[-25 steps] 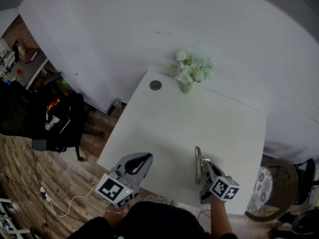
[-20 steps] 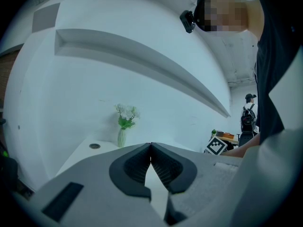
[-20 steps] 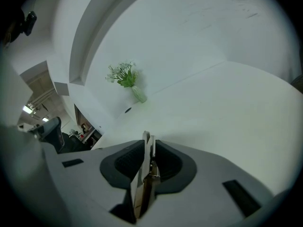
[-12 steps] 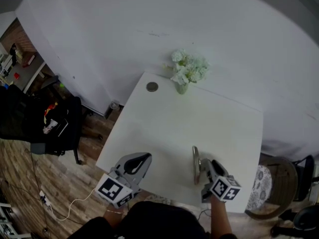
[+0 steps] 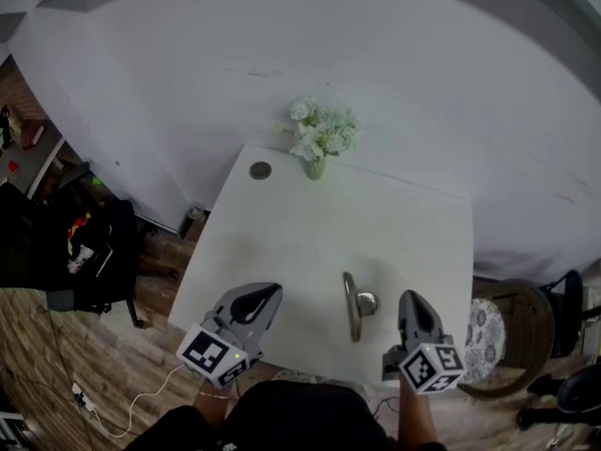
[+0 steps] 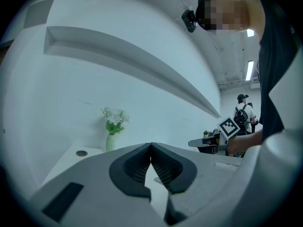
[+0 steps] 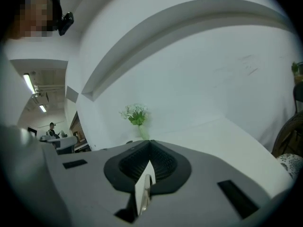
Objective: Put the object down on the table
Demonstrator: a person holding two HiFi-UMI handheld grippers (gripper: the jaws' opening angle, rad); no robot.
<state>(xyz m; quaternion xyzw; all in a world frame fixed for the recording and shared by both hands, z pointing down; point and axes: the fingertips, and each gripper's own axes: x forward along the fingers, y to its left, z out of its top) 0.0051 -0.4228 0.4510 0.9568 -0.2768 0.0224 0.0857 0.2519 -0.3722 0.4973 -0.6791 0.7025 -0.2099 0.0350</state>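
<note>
metal, so stiff, heavy and slick, we judge: the door handle (image 5: pixel 352 308) lies just left of our right gripper (image 5: pixel 410 298), whose jaws have just closed empty; our left gripper (image 5: pixel 269 293) is clenched too. we'd take the lever mid-length.

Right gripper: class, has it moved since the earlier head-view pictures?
Yes. The right gripper has left the handle lying on the table and drawn toward the table's right edge; its fingers have just closed, empty.
</note>
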